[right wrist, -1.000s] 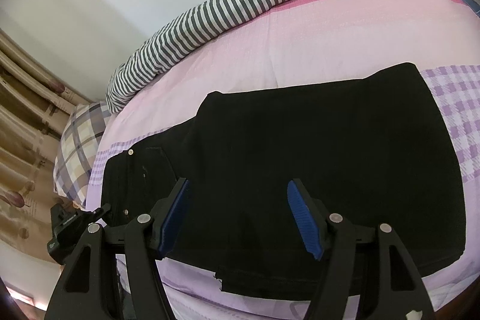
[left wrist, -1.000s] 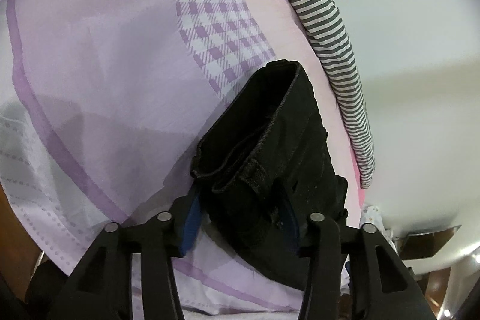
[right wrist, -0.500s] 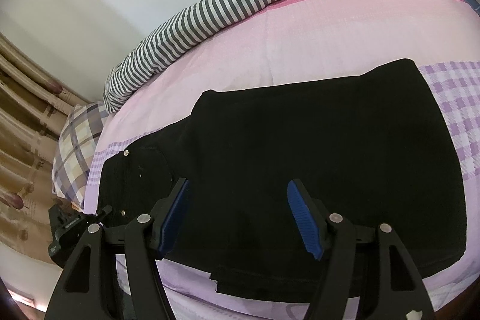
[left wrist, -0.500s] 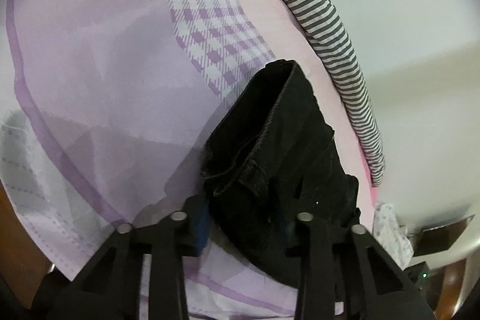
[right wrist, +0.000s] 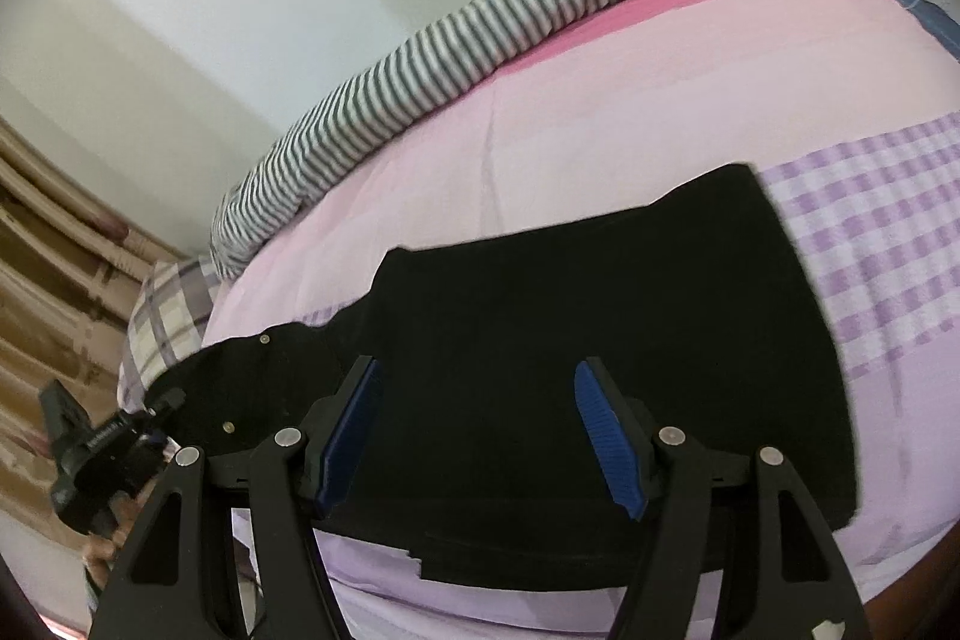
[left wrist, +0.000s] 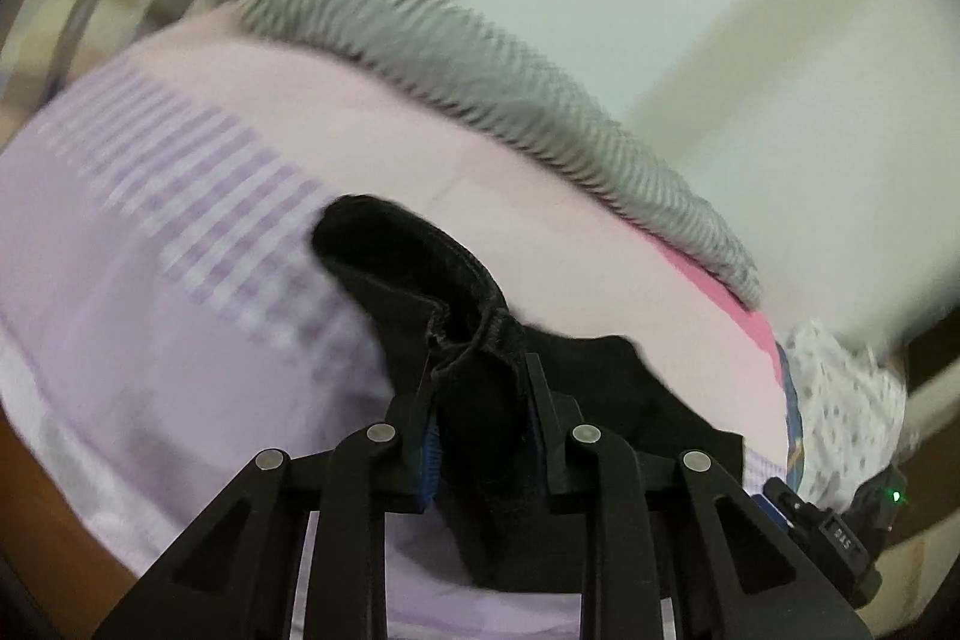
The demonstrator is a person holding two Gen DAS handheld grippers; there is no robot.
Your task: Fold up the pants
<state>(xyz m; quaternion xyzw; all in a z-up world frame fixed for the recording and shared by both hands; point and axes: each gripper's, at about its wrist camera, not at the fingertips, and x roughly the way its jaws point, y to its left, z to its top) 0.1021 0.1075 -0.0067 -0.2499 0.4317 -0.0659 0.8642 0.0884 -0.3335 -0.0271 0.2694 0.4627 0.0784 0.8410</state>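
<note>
- Left gripper (left wrist: pixel 480 388), low centre of its frame, jaws closing, pinching a bunched corner of the black pants (left wrist: pixel 420 268)
- Right gripper (right wrist: pixel 477 430) spread, nothing between its pads, above the pants (right wrist: pixel 600 316) lying flat mid-frame on the pink-and-lilac bedsheet (right wrist: pixel 600 112)

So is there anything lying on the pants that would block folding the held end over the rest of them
Nothing visible does. The left tongs are closing on a bunched end of the black pants, whose flat part lies bare on the bed. The right tongs hover open above it. The striped cloth lies apart at the far edge.
</note>
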